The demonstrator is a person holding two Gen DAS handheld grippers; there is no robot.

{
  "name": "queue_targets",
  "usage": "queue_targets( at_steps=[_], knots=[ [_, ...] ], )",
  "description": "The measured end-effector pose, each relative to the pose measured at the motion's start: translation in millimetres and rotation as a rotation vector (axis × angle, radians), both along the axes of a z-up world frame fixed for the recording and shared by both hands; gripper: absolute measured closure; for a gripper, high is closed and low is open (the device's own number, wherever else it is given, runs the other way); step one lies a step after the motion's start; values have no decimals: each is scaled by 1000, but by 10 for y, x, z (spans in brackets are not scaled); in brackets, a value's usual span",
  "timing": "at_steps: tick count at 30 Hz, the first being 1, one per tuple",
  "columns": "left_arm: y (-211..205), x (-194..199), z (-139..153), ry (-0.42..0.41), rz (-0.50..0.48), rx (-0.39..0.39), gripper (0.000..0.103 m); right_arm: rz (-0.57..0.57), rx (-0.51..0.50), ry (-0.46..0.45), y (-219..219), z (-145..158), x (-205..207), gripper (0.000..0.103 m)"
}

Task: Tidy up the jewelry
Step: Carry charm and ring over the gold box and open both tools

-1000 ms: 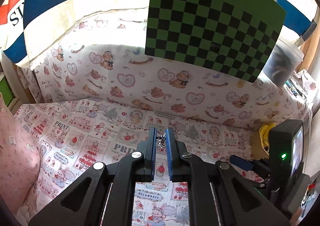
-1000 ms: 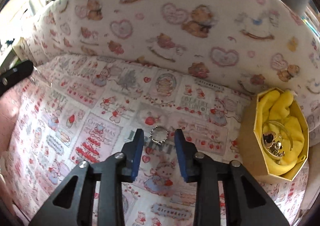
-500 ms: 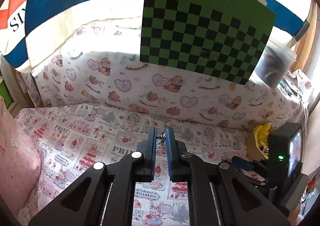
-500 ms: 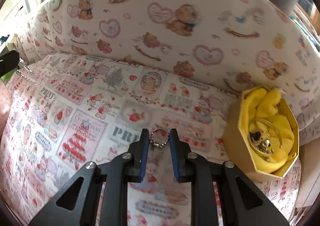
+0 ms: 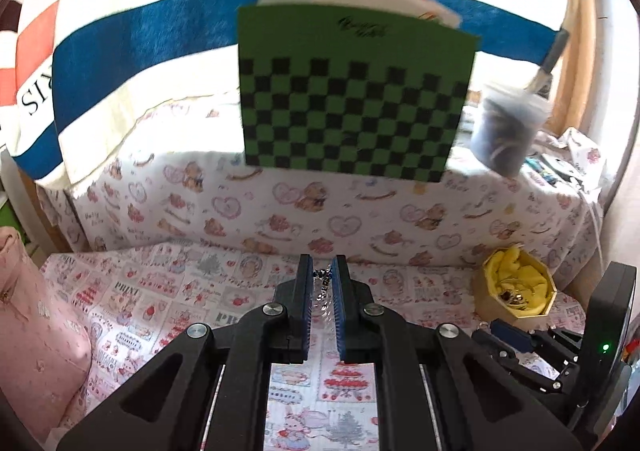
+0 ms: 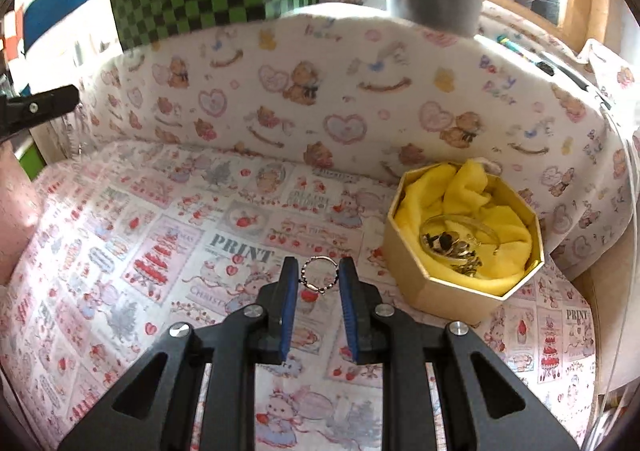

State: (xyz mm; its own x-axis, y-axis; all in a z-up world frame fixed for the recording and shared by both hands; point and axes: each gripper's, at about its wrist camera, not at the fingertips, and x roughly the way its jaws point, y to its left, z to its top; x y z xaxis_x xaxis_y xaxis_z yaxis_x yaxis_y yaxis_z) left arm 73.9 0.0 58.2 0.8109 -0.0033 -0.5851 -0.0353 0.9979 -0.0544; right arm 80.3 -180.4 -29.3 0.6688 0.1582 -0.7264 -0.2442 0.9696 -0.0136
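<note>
My left gripper [image 5: 321, 271] is shut on a small chain trinket [image 5: 323, 283] that hangs between its blue pads, held above the printed cloth. My right gripper [image 6: 319, 273] is shut on a beaded ring [image 6: 319, 276], lifted above the cloth. An octagonal cardboard box [image 6: 460, 283] lined with yellow fabric holds a clear dish of several jewelry pieces [image 6: 456, 247]; it stands to the right of the right gripper. The box also shows in the left wrist view [image 5: 516, 287], with the right gripper [image 5: 516, 335] in front of it.
A printed cloth [image 6: 200, 251] covers the work surface, with a teddy-bear cloth wall [image 6: 340, 111] behind. A green checkered board [image 5: 352, 91] and a plastic cup [image 5: 506, 131] stand above the wall. A pink cushion [image 5: 36, 331] lies at the left.
The right gripper closed on the beaded ring and lifted it off the cloth. Both grippers rose and pulled back; the left one kept its trinket.
</note>
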Motion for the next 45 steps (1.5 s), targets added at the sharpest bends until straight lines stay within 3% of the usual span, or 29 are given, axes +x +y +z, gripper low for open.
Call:
queue_targets(
  at_steps=[4, 9, 13, 20, 24, 26, 31, 37, 45],
  knots=[
    [-156, -117, 65, -52, -46, 10, 94, -14, 50, -79, -171, 154, -64, 84],
    [-247, -306, 174, -143, -17, -13, 94, -22, 96, -160, -357, 231, -94, 84],
    [-377, -458, 254, -209, -32, 38, 94, -31, 113, -227, -472, 341, -141, 84],
    [-755, -565, 407, -249, -132, 57, 94, -71, 178, -297, -769, 531, -173, 84],
    [-1059, -344, 402, -181, -229, 41, 94, -125, 265, -281, -1045, 561, -78, 84],
    [-1216, -104, 330, -105, -280, 27, 94, -146, 312, -265, -1198, 536, -25, 84],
    [-1517, 403, -15, 56, -308, -23, 94, -174, 449, -180, -1492, 399, 135, 84],
    [-1753, 623, -444, 178, -383, -81, 94, -197, 549, -97, -1666, 258, 239, 84],
    [-1938, 718, -571, 213, -428, -102, 94, -208, 527, -22, -1661, 177, 304, 84]
  ],
)
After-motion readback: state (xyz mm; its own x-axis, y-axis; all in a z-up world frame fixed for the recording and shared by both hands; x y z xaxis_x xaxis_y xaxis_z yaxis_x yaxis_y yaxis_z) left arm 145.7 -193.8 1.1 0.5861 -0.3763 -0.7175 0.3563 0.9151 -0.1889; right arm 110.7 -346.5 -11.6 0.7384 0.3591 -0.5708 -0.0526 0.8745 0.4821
